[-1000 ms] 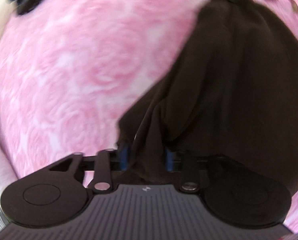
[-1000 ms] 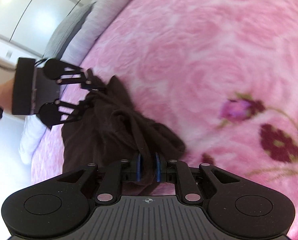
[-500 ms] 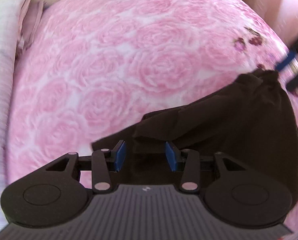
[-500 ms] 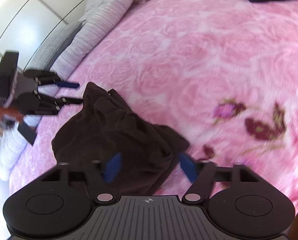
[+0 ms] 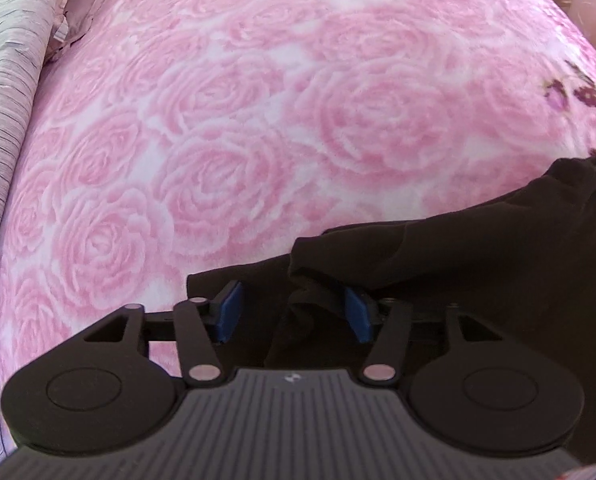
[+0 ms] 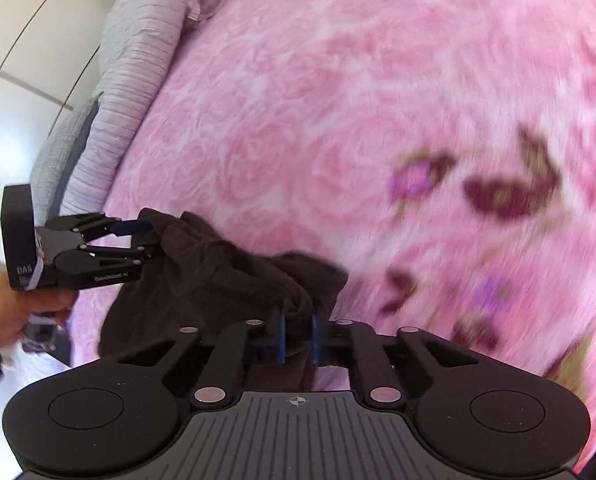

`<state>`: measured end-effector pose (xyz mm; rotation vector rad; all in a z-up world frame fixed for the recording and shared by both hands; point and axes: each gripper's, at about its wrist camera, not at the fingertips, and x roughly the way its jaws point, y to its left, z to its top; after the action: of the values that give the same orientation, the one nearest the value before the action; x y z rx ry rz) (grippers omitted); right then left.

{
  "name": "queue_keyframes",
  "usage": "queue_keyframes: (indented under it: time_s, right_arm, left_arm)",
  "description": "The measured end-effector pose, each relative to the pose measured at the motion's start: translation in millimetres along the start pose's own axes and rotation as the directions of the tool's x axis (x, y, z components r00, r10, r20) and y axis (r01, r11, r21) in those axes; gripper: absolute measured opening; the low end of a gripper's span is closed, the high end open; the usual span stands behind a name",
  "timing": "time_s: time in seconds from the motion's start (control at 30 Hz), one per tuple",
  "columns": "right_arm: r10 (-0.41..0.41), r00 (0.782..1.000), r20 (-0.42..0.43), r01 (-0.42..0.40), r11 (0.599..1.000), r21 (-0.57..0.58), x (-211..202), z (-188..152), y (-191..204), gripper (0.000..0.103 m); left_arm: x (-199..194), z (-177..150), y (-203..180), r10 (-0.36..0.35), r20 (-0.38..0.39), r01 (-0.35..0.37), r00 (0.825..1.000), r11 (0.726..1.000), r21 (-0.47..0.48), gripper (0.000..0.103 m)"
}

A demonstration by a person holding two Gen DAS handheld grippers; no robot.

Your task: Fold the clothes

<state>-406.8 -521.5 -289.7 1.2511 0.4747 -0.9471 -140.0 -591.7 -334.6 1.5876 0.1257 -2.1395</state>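
A dark brown garment (image 5: 458, 264) lies crumpled on the pink rose blanket (image 5: 258, 140). In the left wrist view my left gripper (image 5: 294, 312) stands open, its blue pads (image 5: 230, 312) wide apart over the garment's near edge. In the right wrist view my right gripper (image 6: 298, 332) is shut on a bunched fold of the same garment (image 6: 202, 272). Across the cloth, the left gripper (image 6: 152, 238) is at its far left edge, held by a person's hand (image 6: 18, 312).
A striped grey-lilac pillow (image 5: 2, 120) runs along the bed's left side, also seen as the pillow (image 6: 138, 40) in the right wrist view. White wardrobe doors (image 6: 18, 40) stand behind it. Dark flower prints (image 6: 506, 196) mark the blanket to the right.
A second ago both grippers were shut on the raised garment. Both then opened and it dropped on the blanket. Now the right gripper has shut on a fold again; the left stays open.
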Motion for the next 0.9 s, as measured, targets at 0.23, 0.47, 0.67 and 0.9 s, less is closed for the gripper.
queue_keyframes:
  time_s: [0.23,0.47,0.67,0.9]
  right_arm:
    - [-0.014,0.998,-0.059,0.012,0.999,-0.034,1.1,9.9,-11.6,0.010]
    - [-0.115,0.991,0.075,0.132,0.950,-0.284,-30.5,9.3,41.3,0.012]
    - [0.007,1.000,0.007,-0.002,0.830,-0.558,14.1,4.3,100.4,0.012]
    - [-0.023,0.995,-0.097,-0.037,0.820,-0.571,76.6,26.3,88.5,0.011]
  left_arm:
    - [-19.1,-3.4,9.5,0.000,-0.003,0.000,1.000,1.000,-0.002,0.049]
    - [-49.7,-48.4,15.2,0.064,-0.003,-0.064,0.998,0.994,-0.092,0.041]
    - [-46.7,-97.2,3.7,0.027,-0.032,-0.033,0.999,0.979,-0.200,0.040]
    - [-56.9,-143.6,-1.4,0.008,-0.040,-0.021,0.999,0.946,-0.322,0.039]
